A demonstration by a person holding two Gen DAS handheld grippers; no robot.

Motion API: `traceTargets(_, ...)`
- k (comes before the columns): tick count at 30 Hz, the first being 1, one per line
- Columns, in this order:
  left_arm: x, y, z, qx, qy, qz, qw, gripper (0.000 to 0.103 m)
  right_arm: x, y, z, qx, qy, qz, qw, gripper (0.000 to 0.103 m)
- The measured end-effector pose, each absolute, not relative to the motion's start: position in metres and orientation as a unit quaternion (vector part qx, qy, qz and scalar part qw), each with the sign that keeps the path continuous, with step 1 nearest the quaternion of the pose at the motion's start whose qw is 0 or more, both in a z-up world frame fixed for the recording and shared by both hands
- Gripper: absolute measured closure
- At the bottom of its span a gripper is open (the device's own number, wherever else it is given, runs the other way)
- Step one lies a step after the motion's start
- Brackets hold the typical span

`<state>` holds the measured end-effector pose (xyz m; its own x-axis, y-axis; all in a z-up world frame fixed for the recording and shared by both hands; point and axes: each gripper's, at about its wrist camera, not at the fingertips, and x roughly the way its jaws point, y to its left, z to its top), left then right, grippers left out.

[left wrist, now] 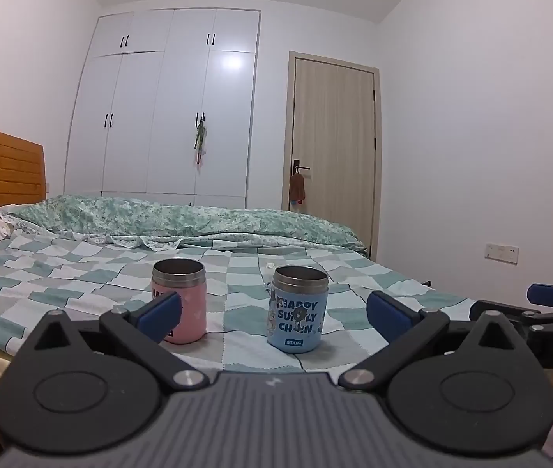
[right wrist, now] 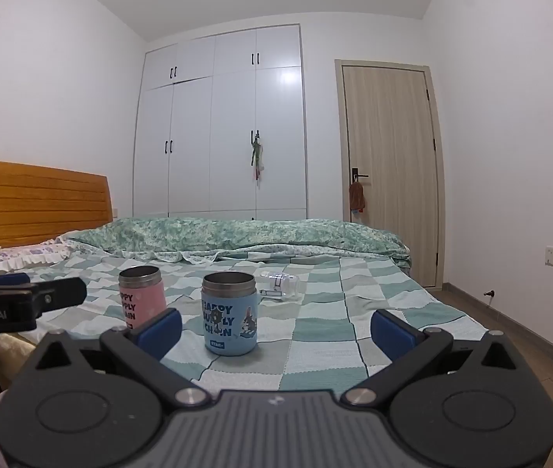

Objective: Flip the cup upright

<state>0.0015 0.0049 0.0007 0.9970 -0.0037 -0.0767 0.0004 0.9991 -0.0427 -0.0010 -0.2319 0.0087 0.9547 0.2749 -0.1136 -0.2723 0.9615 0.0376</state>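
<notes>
Blue cup (left wrist: 298, 309), steel-rimmed cylinder, upright on checked quilt (left wrist: 81, 273); both claws spread apart, empty.

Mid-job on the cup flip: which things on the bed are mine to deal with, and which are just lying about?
Job items:
- blue cup, standing, open end up
- pink cup, standing, open end up
- left gripper, open
- right gripper, open

Lying about:
- clear plastic bottle, on its side behind the cups
- green duvet
- pillow
</notes>
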Motion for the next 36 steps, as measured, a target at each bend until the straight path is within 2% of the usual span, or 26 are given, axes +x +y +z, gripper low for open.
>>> traceTargets(36, 0.0020, 0.0009, -0.0003, -0.018, 0.038, -0.001, 0.999, 0.000, -0.0014, -0.2322, 0.0088, 0.009, 0.057, 0.137, 0.989, 0.000)
